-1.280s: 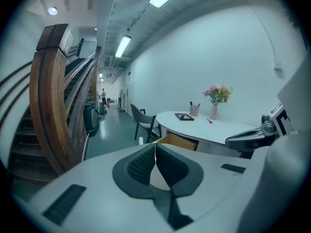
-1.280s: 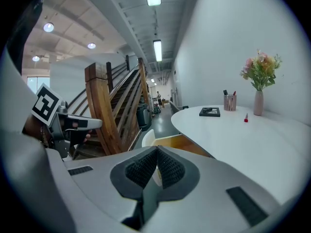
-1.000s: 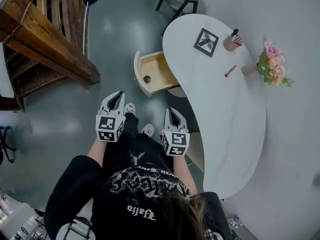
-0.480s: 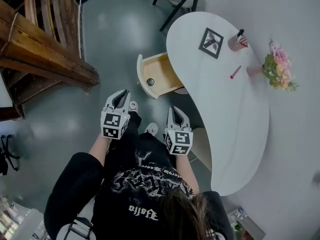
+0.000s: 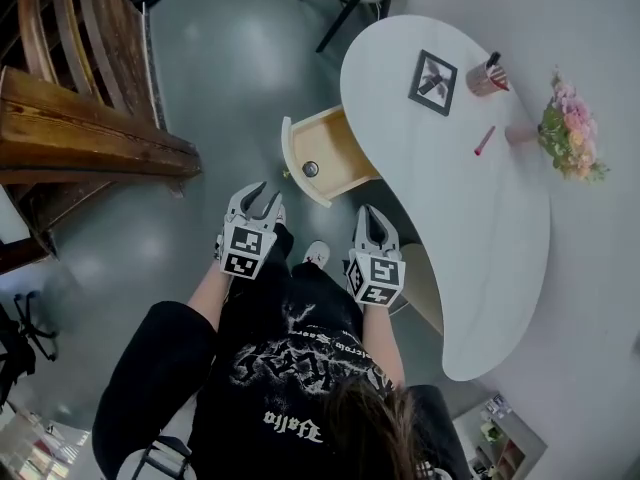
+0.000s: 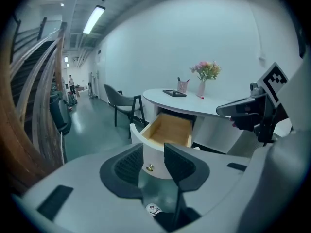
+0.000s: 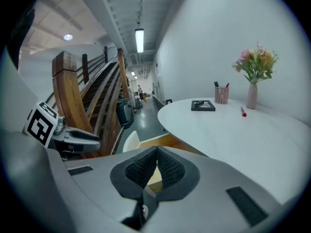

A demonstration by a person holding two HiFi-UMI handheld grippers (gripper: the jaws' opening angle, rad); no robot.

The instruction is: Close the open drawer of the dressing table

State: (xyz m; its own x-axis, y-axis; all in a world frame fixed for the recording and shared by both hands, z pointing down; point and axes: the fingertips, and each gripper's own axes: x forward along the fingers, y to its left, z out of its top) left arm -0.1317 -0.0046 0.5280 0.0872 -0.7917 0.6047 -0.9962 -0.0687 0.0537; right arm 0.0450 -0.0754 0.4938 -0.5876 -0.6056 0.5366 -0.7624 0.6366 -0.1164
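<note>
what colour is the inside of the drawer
The drawer is pale wood inside, white front; clearest in the left gripper view.

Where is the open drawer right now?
In the head view, the open drawer sticks out from the left edge of the white dressing table, down-left of the picture frame, just beyond the person's shoe.

A picture frame [image 5: 433,82], pen cup [image 5: 487,76], red pen [image 5: 485,140] and flower vase [image 5: 558,136] are sitting at the desk's [image 5: 470,258] far end.
</note>
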